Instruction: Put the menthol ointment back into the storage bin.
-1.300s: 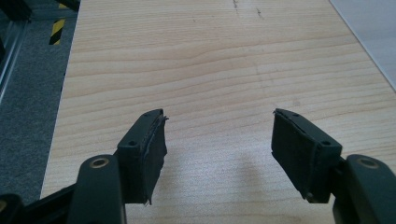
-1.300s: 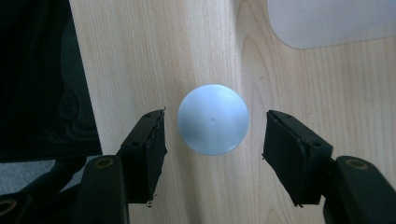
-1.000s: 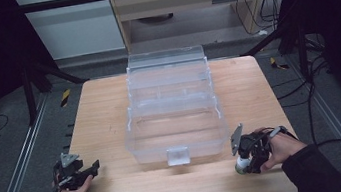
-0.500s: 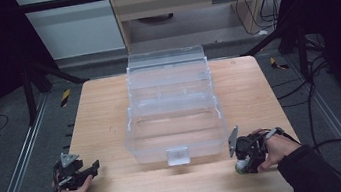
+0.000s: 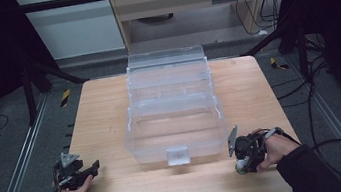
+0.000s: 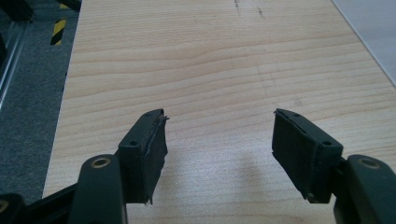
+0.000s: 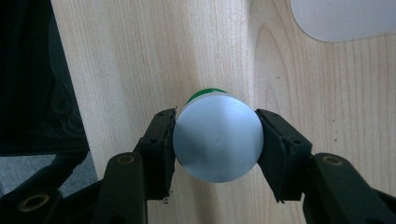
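Two black pads of the right gripper (image 7: pixel 217 144) pressed against a round silver-topped can (image 7: pixel 217 140) with green below, just closed on it, standing on the wooden table (image 5: pixel 110 109) near its front right corner. Nearby, toward the middle, a clear plastic tiered box (image 5: pixel 173 110). At the front left corner, left gripper (image 6: pixel 219 140) spread wide over bare wood, nothing between.
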The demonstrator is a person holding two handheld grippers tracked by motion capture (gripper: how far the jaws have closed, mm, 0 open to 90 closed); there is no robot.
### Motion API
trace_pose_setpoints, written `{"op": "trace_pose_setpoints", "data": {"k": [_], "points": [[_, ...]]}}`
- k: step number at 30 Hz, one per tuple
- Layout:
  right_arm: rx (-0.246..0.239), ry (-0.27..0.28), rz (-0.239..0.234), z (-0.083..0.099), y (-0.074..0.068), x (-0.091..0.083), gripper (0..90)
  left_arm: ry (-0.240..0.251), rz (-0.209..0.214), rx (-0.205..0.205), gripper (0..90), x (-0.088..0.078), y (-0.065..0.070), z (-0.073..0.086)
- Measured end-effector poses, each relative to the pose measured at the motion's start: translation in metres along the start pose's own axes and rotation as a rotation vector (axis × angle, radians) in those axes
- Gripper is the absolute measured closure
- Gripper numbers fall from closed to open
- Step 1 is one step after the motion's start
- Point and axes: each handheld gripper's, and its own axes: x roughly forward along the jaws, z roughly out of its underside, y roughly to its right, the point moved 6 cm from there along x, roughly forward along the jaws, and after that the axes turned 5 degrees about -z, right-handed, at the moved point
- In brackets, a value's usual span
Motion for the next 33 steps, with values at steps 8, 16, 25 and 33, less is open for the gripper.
{"op": "trace_pose_setpoints", "data": {"k": [8, 16, 25, 33], "points": [[0.018, 0.015, 0.004, 0.000, 0.000, -0.007, 50.2, 0.000, 0.001, 0.002, 34.7, 0.000, 0.000, 0.000], [0.051, 0.071, 0.036, 0.000, 0.000, -0.033, 50.2, -0.001, 0.002, 0.003, 34.6, 0.000, 0.001, 0.000], [0.076, 0.112, 0.059, -0.002, 0.001, -0.057, 50.2, 0.000, 0.004, 0.001, 34.6, 0.000, 0.001, 0.000], [0.093, 0.149, 0.067, -0.012, 0.002, -0.076, 50.3, -0.005, 0.008, -0.002, 34.6, 0.002, 0.003, -0.001]]}}
